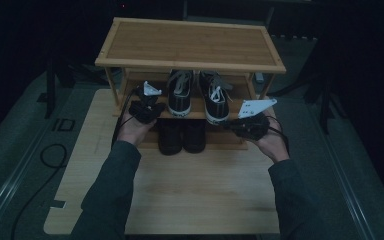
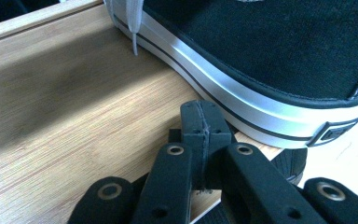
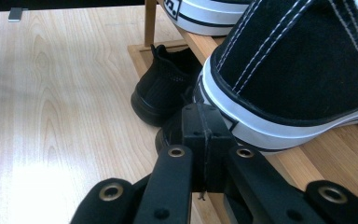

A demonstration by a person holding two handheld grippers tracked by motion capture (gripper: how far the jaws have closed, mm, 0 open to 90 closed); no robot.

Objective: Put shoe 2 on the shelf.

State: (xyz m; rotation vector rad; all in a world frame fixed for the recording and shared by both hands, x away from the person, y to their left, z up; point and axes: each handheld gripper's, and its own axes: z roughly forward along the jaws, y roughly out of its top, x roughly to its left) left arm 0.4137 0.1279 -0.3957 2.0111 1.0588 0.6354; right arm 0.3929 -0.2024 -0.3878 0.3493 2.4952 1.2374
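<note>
A pair of black canvas sneakers with white soles stands on the middle shelf of a bamboo shoe rack (image 1: pixel 190 42), the left sneaker (image 1: pixel 180 95) beside the right sneaker (image 1: pixel 214 97). My left gripper (image 1: pixel 151 104) is shut over the shelf board (image 2: pixel 74 102), its tips just beside the left sneaker's (image 2: pixel 270 51) white sole near the heel. My right gripper (image 1: pixel 232 125) is shut too, with nothing in it. In the right gripper view its shut tips (image 3: pixel 204 133) sit close against the heel of the right sneaker (image 3: pixel 298 70). The left gripper's tips (image 2: pixel 204 133) hold nothing.
Two plain black shoes (image 1: pixel 182 135) stand on the rack's bottom shelf; one of them (image 3: pixel 161 93) is visible past my right jaws. The rack sits at the back of a light wooden table (image 1: pixel 190 190). A black cable (image 1: pixel 50 155) lies on the floor at the left.
</note>
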